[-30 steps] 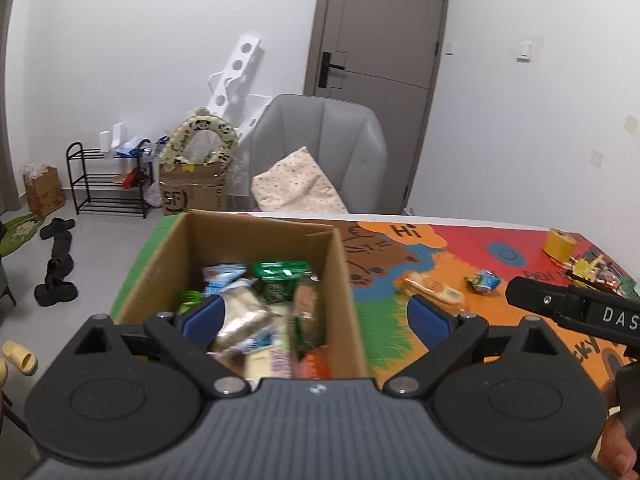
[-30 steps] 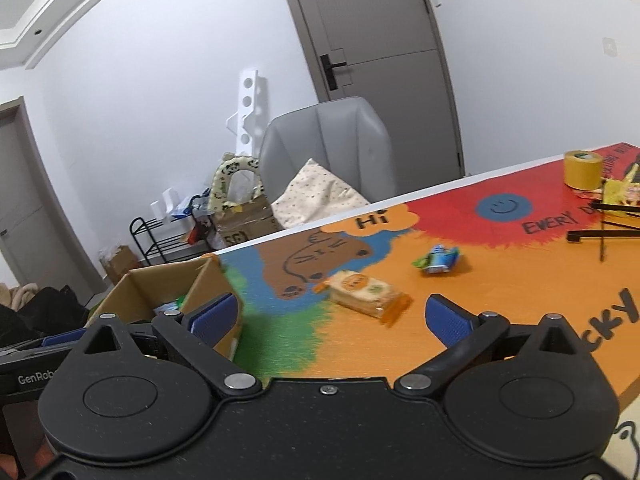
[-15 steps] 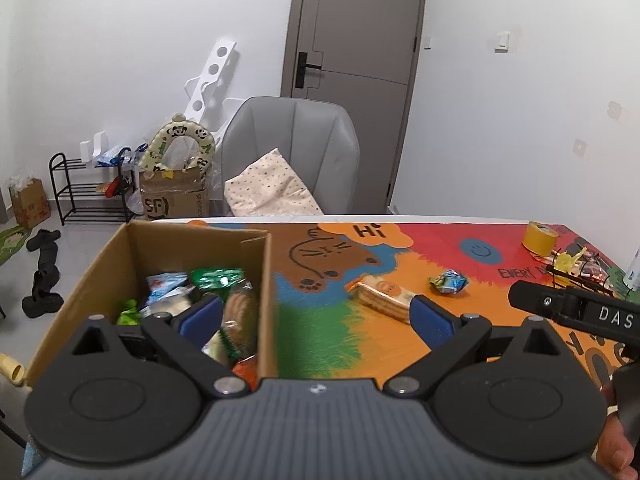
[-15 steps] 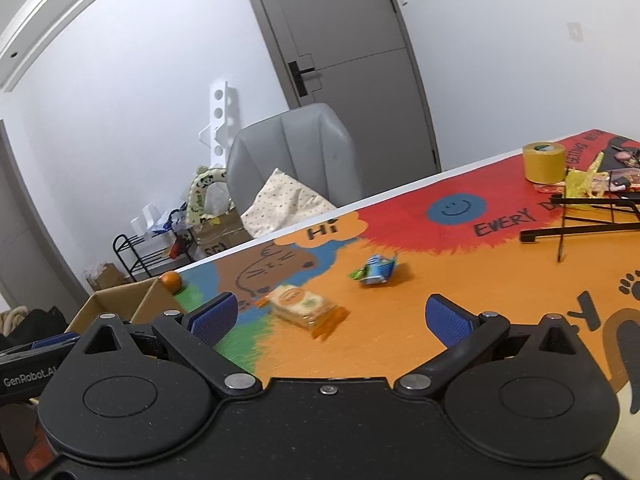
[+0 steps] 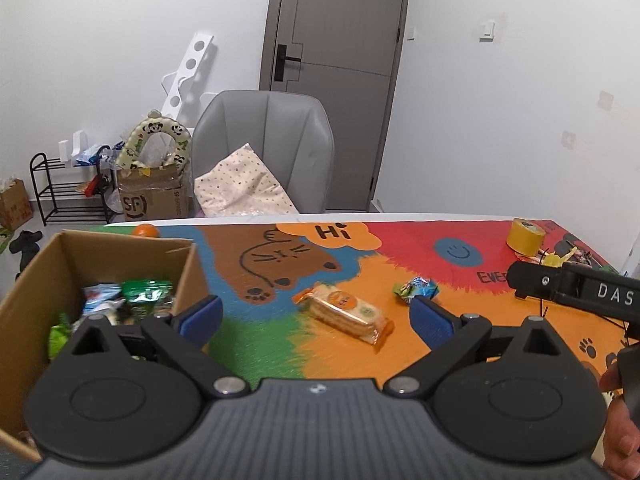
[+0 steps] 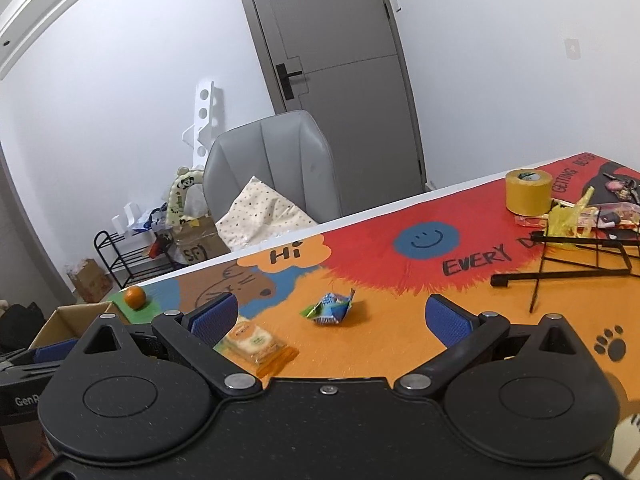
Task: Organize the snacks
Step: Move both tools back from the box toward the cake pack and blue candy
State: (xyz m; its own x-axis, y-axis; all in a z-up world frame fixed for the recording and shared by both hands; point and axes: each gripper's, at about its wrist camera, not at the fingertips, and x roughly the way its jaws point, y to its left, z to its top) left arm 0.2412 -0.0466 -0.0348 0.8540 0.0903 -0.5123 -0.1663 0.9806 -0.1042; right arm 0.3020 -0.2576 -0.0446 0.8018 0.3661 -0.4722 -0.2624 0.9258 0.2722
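A cardboard box [image 5: 36,280] holding several snack packets stands at the table's left end; it also shows in the right wrist view [image 6: 60,320]. An orange-wrapped cracker pack [image 5: 344,314] lies on the colourful mat, also in the right wrist view [image 6: 256,340]. A small blue-green candy packet [image 5: 416,289] lies to its right, also in the right wrist view [image 6: 330,308]. My left gripper [image 5: 316,316] is open and empty, above the mat just short of the cracker pack. My right gripper [image 6: 330,318] is open and empty, just short of the candy packet.
An orange [image 5: 146,231] sits behind the box. A yellow tape roll [image 6: 528,191], a black wire stand [image 6: 568,264] and small clutter sit at the right. A grey chair [image 5: 264,152] with a cushion stands behind the table.
Both grippers have moved right along the table. The left one has left the box and now faces the cracker pack; the right one now faces the candy packet. Both stay open.
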